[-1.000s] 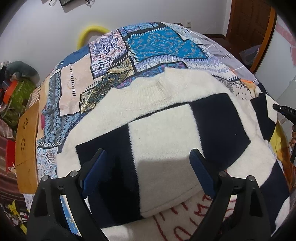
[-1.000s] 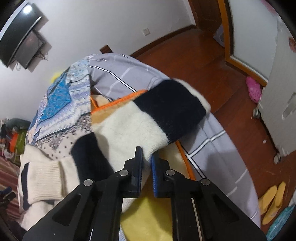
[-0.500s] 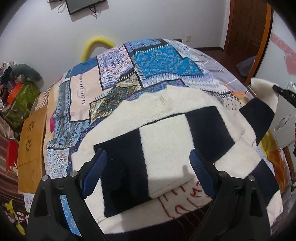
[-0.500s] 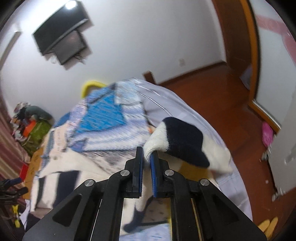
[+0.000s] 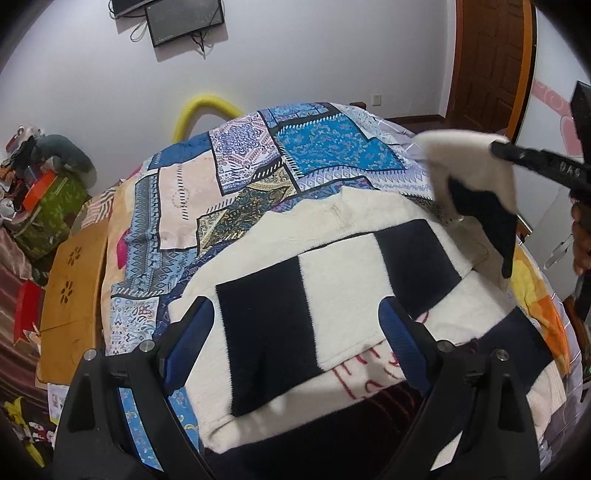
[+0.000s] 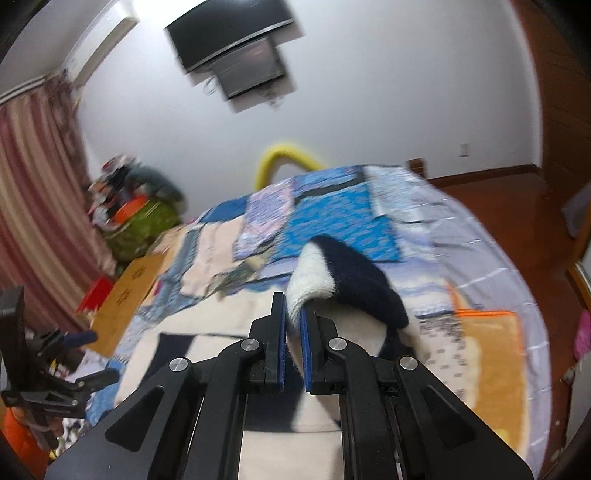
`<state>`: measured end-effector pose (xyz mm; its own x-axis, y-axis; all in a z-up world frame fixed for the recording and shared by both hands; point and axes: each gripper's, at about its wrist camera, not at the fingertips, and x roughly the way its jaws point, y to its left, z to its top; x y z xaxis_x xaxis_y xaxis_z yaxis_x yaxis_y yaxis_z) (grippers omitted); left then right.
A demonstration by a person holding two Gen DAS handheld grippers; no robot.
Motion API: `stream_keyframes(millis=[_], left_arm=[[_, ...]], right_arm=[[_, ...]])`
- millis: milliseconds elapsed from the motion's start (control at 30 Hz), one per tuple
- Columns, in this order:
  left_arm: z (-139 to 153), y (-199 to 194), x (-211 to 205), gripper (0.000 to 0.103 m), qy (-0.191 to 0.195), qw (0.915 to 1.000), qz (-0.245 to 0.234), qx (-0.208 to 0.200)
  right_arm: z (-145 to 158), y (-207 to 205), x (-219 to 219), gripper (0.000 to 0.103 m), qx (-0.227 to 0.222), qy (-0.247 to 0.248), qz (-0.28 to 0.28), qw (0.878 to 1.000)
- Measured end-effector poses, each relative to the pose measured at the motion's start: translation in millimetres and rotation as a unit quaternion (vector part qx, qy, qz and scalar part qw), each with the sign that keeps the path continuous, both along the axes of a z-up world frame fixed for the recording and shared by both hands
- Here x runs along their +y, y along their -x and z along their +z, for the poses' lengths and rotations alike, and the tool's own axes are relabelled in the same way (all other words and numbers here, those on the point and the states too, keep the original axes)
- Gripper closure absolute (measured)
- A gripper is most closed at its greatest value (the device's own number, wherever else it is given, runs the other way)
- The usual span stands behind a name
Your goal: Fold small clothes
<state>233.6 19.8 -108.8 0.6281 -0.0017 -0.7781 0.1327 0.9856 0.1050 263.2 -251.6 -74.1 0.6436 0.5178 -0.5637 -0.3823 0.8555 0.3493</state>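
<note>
Lifting sleeve, seemingly cuff-upward

Patchwork bedspread, wall-mounted TV

soft, even indoor light fills both views, with faint shadows only. the left wrist view is sharp; its fisheye lens bends the bed and walls and darkens the corners. the right wrist view is smeared by motion blur, worst on the wall-mounted tv, with a bright glare at the top edge.
</note>
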Motion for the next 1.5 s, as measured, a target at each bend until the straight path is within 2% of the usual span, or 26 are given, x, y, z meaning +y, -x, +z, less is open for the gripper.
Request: stream_keyframes(millis=[200, 367, 533, 700, 867, 1067, 1233, 1367, 1500], left_arm=[[0, 5, 14, 0.012, 0.015, 0.9999, 0.008, 0.0], [-1, 8, 21, 0.012, 0.019, 0.9998, 0.012, 0.001], [-3, 9, 23, 0.012, 0.02, 0.9997, 0.014, 0.005], [-6, 7, 19, 0.012, 0.02, 0.9997, 0.011, 0.012], [-10, 1, 5, 0.012, 0.012, 0.9997, -0.003, 0.02], [-11, -13, -19, 0.012, 0.012, 0.9991, -0.026, 0.032], [-12, -28, -44, 0.011, -0.003, 0.9981, -0.052, 0.034], [-18, -41, -66, 0.011, -0.02, 0.9965, -0.069, 0.045], [-26, -53, -88, 0.011, -0.032, 0.9939, -0.089, 0.057]], right_arm=[[-23, 3, 63, 0.096, 0.027, 0.033, 0.073, 0.996], [-54, 13, 89, 0.096, 0.065, 0.061, 0.117, 0.989], [-72, 24, 97, 0.096, 0.088, 0.08, 0.129, 0.985], [-89, 29, 94, 0.092, 0.122, 0.084, 0.131, 0.98], [-92, 38, 90, 0.092, 0.142, 0.091, 0.142, 0.975], [-81, 45, 72, 0.089, 0.134, 0.072, 0.128, 0.98], [-72, 45, 48, 0.087, 0.119, 0.072, 0.101, 0.985], [-70, 40, 20, 0.079, 0.107, 0.079, 0.07, 0.989], [-74, 35, -4, 0.076, 0.101, 0.093, 0.043, 0.99]])
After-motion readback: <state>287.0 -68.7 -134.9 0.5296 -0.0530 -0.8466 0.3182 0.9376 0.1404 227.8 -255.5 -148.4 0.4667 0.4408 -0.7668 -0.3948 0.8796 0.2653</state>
